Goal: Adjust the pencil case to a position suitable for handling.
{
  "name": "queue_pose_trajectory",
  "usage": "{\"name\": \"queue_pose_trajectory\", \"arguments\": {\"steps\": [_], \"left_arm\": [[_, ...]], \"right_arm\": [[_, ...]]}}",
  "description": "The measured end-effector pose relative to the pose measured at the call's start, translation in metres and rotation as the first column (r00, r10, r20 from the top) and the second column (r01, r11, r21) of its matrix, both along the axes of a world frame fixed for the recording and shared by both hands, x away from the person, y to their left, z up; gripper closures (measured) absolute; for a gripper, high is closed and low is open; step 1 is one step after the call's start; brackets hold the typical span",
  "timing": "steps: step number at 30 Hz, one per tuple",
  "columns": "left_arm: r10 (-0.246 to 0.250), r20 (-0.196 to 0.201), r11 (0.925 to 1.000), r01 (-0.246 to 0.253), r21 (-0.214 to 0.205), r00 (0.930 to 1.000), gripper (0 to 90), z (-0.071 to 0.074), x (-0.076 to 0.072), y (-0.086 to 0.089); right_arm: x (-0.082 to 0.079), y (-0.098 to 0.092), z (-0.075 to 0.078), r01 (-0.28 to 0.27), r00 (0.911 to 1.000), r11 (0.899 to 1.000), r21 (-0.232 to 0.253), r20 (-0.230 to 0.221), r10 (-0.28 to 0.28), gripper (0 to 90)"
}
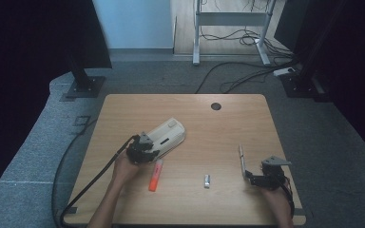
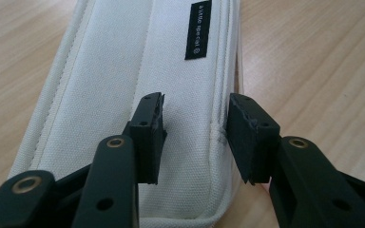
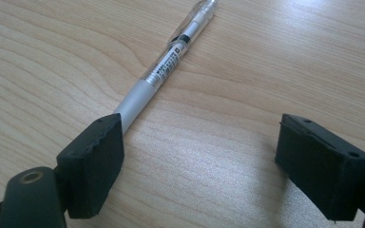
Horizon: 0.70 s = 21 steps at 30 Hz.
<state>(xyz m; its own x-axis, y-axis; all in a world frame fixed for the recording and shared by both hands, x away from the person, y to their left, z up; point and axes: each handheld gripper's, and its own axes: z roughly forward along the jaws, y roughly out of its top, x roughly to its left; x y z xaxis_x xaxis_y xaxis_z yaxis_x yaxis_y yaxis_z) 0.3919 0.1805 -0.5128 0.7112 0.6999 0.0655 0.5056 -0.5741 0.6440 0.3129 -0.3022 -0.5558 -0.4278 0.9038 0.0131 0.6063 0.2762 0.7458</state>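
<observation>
Pencil case (image 1: pixel 168 136), white canvas, lies slanted on the bench (image 1: pixel 228 137) left of centre, and my left claw (image 2: pixel 195 128) reaches onto its near end from the lower left, forearm angled in, jaws partly apart over the fabric by the seam; I cannot tell whether they pinch it. My right claw (image 3: pixel 199 156) rests low near the bench's right edge, jaws wide open, one jaw at the near end of a pen (image 3: pixel 171 61). An orange marker (image 1: pixel 156 175) lies just beside the left hand (image 1: pixel 123 168); open wood lies beyond the case.
</observation>
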Motion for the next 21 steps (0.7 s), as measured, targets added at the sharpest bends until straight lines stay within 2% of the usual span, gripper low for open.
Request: {"name": "queue_pose_trajectory", "arguments": {"steps": [11, 21], "left_arm": [[0.015, -0.006, 0.9997, -0.015, -0.021, 0.9999, 56.8, -0.001, -0.022, -0.006], [-0.002, -0.017, 0.9984, 0.001, -0.057, 0.9999, 56.4, -0.002, -0.029, -0.017]], "right_arm": [[0.000, 0.000, 0.000, 0.000, 1.0000, 1.000, 0.000, 0.000, 0.000, 15.8], [0.000, 0.000, 0.000, 0.000, 1.0000, 1.000, 0.000, 0.000, 0.000, 15.8]]}}
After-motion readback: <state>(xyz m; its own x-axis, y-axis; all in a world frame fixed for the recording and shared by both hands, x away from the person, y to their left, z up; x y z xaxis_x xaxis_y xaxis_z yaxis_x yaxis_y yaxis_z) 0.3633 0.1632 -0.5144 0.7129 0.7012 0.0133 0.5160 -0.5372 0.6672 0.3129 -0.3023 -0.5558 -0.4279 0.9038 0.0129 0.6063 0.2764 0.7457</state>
